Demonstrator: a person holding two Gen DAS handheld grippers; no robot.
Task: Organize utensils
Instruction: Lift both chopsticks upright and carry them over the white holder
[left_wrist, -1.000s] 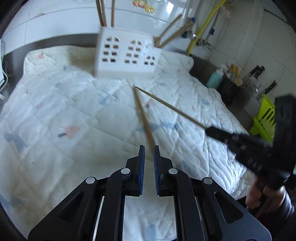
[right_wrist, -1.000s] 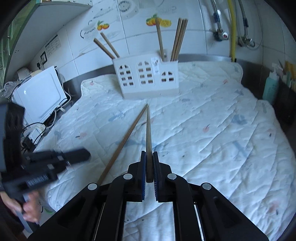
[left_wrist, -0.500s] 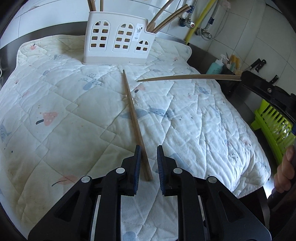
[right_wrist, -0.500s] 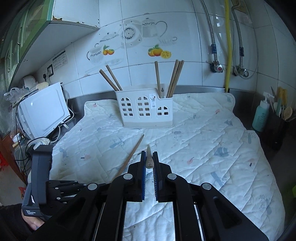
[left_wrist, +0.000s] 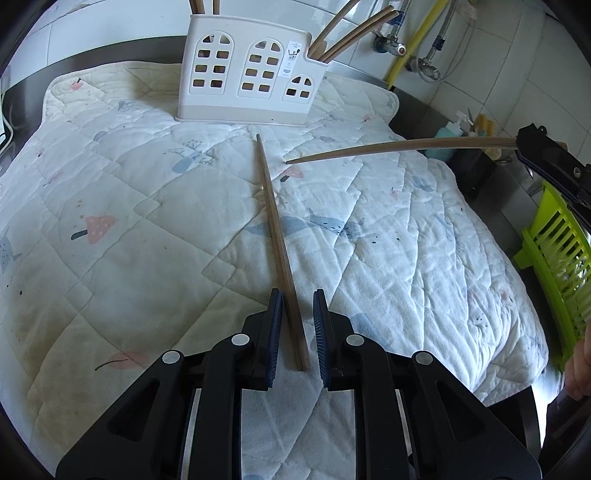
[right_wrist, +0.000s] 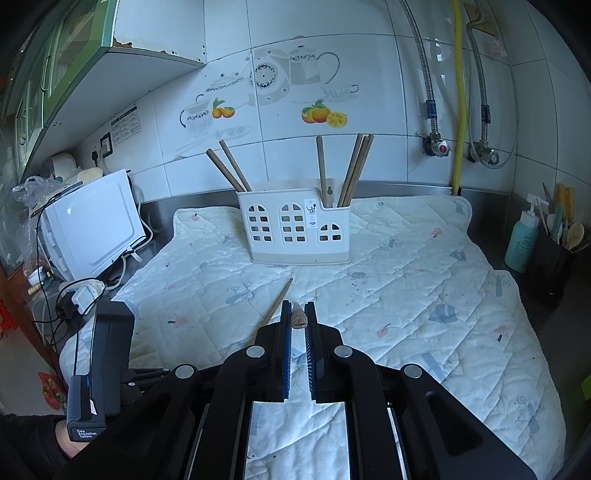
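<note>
A white utensil holder (left_wrist: 243, 74) (right_wrist: 295, 232) stands at the back of the quilt with several wooden chopsticks upright in it. One chopstick (left_wrist: 275, 221) (right_wrist: 279, 301) lies on the quilt, pointing at the holder. My left gripper (left_wrist: 297, 299) is open and low over the chopstick's near end, which sits between the pads with a gap on each side. My right gripper (right_wrist: 297, 308) is shut on a second chopstick (left_wrist: 399, 147) (right_wrist: 298, 320), held in the air roughly level, seen end-on in the right wrist view.
The quilt (left_wrist: 147, 240) covers the counter; its right edge drops off beside a green rack (left_wrist: 557, 251). A white appliance (right_wrist: 92, 229) with cables stands at the left. A teal bottle (right_wrist: 521, 240) and a black pot of utensils (right_wrist: 550, 266) stand at the right wall.
The right gripper lifted its chopstick off the quilt into the air. The left gripper came down around the near end of the lying chopstick, and its jaws parted a little.
</note>
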